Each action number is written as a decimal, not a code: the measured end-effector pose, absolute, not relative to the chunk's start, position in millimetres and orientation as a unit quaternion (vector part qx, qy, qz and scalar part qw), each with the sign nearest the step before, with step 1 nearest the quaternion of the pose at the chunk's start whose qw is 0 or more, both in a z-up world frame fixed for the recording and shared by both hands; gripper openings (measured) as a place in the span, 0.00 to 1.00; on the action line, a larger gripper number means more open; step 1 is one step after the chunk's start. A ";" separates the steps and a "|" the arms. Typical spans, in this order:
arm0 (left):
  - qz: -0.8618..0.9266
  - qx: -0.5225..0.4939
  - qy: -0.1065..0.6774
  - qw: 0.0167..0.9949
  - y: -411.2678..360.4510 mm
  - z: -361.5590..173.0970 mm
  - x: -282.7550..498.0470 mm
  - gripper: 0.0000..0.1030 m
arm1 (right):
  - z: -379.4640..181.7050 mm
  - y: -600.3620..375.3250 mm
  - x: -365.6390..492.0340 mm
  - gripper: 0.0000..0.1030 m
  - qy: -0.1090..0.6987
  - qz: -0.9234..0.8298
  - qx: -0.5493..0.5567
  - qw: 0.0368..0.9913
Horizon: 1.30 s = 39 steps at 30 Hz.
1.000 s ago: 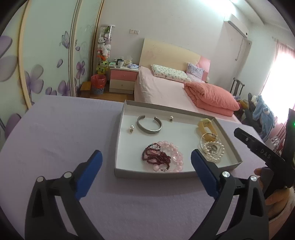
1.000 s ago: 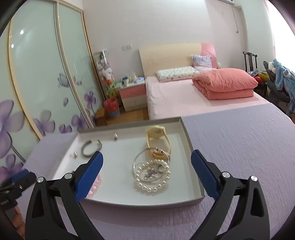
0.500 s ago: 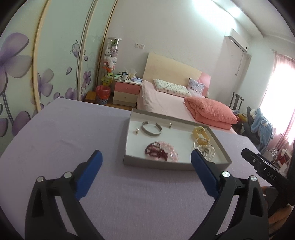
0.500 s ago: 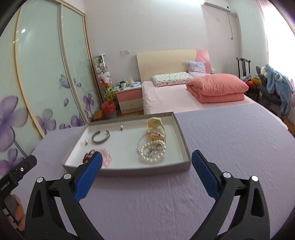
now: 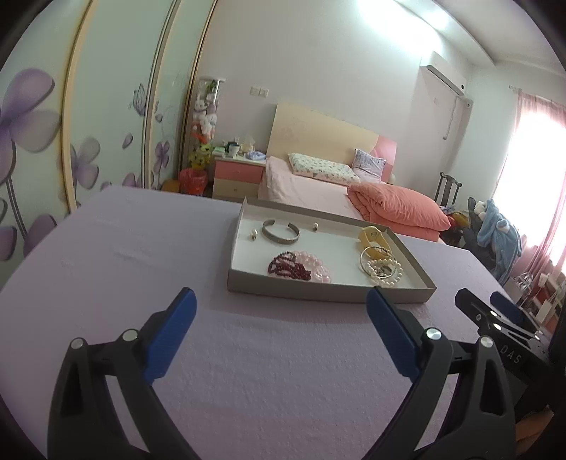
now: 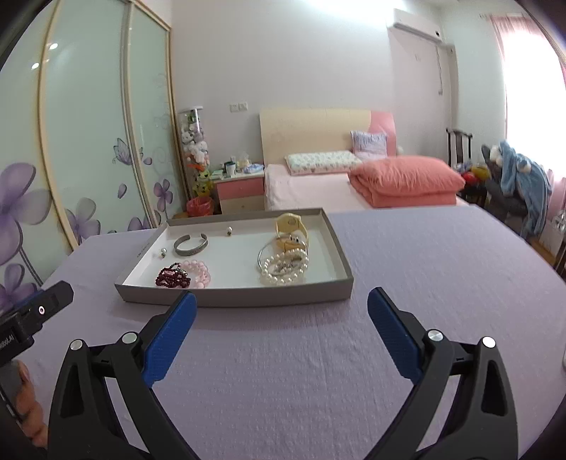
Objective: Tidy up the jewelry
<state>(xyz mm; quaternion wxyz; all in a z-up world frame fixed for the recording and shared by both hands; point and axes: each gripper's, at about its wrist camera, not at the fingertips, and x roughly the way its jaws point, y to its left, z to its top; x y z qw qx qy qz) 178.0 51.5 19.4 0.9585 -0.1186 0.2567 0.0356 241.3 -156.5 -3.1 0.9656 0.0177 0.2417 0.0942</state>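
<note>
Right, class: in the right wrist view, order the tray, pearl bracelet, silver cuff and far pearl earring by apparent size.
1. tray
2. pearl bracelet
3. silver cuff, only slightly smaller, though farther away, so unsure
4. far pearl earring

I'm looking into a home bedroom: a pink bed point(image 6: 318, 184) with headboard point(image 6: 315, 134), folded coral quilt point(image 6: 406, 180), bedside cabinet point(image 6: 240, 193), floral sliding wardrobe doors point(image 6: 88, 141) and wall air conditioner point(image 6: 417, 26).

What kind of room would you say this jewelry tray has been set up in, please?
Almost certainly a home bedroom: a made bed with a pillow, a nightstand beside it, and sliding wardrobe doors with flower prints.
</note>
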 end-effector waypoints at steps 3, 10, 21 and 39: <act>0.035 -0.107 0.246 0.963 49.2 22.2 173.8 0.92 | -2.3 -157.4 236.3 0.94 0.231 0.103 0.016 0.967; 0.022 -0.104 0.254 0.961 46.0 20.7 174.6 0.92 | -8.7 -156.7 227.9 0.94 0.237 0.122 0.023 0.964; 0.009 -0.097 0.258 0.961 38.0 14.3 172.5 0.94 | -12.9 -159.6 223.9 0.94 0.240 0.124 0.029 0.962; 0.008 -0.102 0.253 0.962 38.8 14.1 167.8 0.95 | -8.4 -156.1 221.0 0.94 0.235 0.134 0.033 0.962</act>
